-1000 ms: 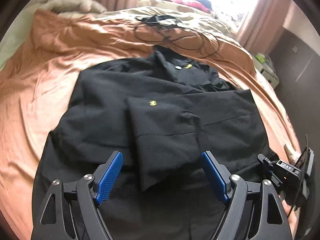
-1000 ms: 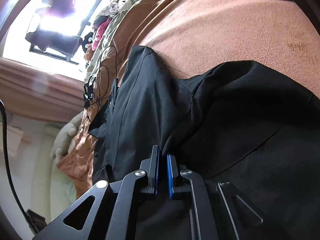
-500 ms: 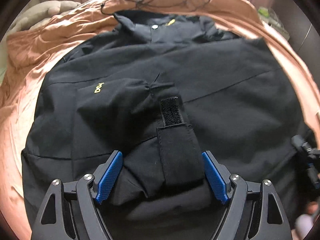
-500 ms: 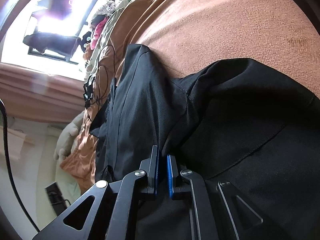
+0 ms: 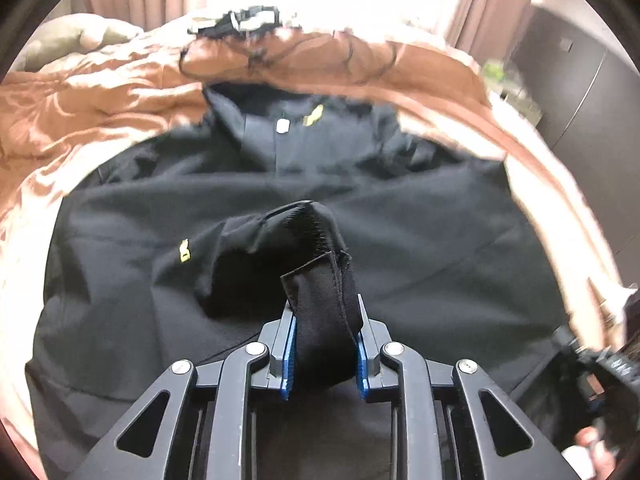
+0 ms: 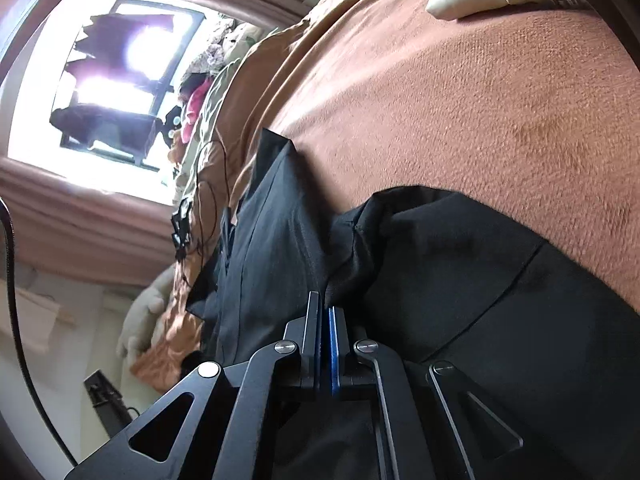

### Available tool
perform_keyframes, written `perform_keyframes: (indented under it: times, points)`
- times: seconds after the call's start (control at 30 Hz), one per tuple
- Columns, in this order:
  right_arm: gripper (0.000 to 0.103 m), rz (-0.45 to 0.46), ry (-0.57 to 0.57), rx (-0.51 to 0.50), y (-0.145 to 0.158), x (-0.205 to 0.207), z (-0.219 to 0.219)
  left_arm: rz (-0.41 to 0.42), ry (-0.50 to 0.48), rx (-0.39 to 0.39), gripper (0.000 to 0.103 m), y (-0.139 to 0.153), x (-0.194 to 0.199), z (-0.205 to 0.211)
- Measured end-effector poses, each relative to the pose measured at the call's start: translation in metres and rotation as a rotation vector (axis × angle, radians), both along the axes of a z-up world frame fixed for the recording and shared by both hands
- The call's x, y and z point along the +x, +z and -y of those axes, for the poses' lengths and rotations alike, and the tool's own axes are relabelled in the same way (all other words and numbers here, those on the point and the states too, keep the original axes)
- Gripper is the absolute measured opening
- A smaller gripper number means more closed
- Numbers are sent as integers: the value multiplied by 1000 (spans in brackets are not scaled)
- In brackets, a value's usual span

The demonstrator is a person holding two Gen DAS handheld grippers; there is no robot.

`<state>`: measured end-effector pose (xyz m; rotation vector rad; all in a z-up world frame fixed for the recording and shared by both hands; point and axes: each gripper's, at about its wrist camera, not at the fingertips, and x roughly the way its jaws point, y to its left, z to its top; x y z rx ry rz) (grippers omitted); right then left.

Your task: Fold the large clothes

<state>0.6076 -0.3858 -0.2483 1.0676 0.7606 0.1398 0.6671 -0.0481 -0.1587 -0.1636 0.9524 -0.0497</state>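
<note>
1. Lying spread across a bed (image 5: 100, 92) covered in a rust-orange blanket (image 6: 460, 100) is a large black jacket (image 5: 420, 216), front side up, with its collar at the far end toward a bright window.
2. Near the middle of the jacket, the left hand-held gripper (image 5: 325, 344) is closed most of the way on the sleeve cuff (image 5: 324, 300), its blue pads pressing the bunched cuff from both sides. A strip of hook-and-loop fastener on the cuff faces up just beyond the grip.
3. The sleeve rises off the jacket body into the left hand-held gripper, which suggests it is being carried across the chest to make a fold.
4. At the jacket's right edge, the right hand-held gripper (image 6: 325, 316) is clamped nearly flat, with only a thin pinch of black fabric between its pads. The cloth puckers into a small ridge at that point.
5. This right-hand pinch likely anchors the jacket so that it does not slide on the blanket.
6. Beyond the jacket's collar, a tangle of thin black cable (image 5: 256, 52) lies on the blanket, clear of the garment.
7. A small yellow logo (image 5: 184, 250) sits on the jacket to the left of the held cuff; the fold looks only begun.
</note>
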Motion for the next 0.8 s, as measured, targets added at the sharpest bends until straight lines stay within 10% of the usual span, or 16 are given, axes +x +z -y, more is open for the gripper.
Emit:
perform_keyframes:
  times: [0.37,0.57,0.7,0.8]
  points:
    - [4,-10,43,-19,2,6,-17,193,106,-128,25,74,-28,-100]
    - [8,-43,93,-43,2,11,-29,162,211,-115,27,66,-45,-155]
    - [20,-64,86,-12,0,8,-24,73,297,41,27,52,-54,-179]
    - [34,-53,83,-18,5,5,-24,42,325,-18,30,47,-65,-204]
